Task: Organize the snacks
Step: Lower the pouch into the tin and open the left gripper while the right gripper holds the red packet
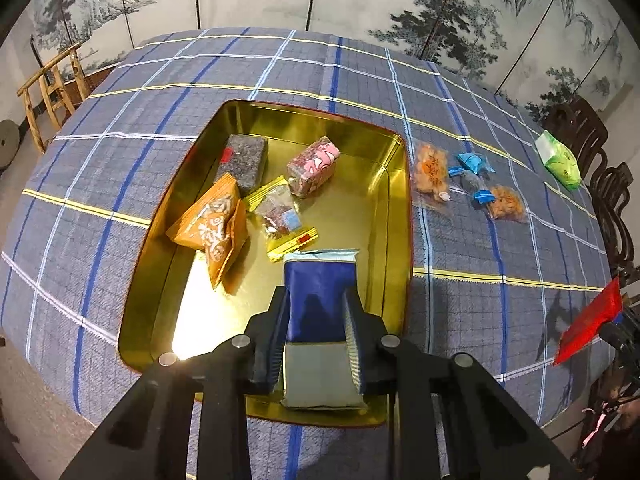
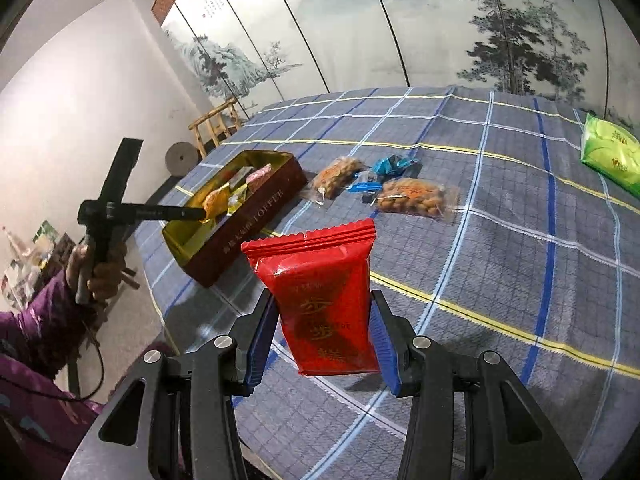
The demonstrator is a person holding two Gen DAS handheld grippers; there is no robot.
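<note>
Squeezing the blue-and-grey soft packet [image 1: 318,312] above the gold metal tin [image 1: 396,184], the left gripper [image 1: 316,320] could drop it outside, while the right gripper [image 2: 324,332] pinches a red foil packet [image 2: 320,292].

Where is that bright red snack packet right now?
The red packet is off the table, pinched upright between the right gripper's fingers. In the right wrist view it hangs above the checked tablecloth, to the right of the gold tin.
</note>
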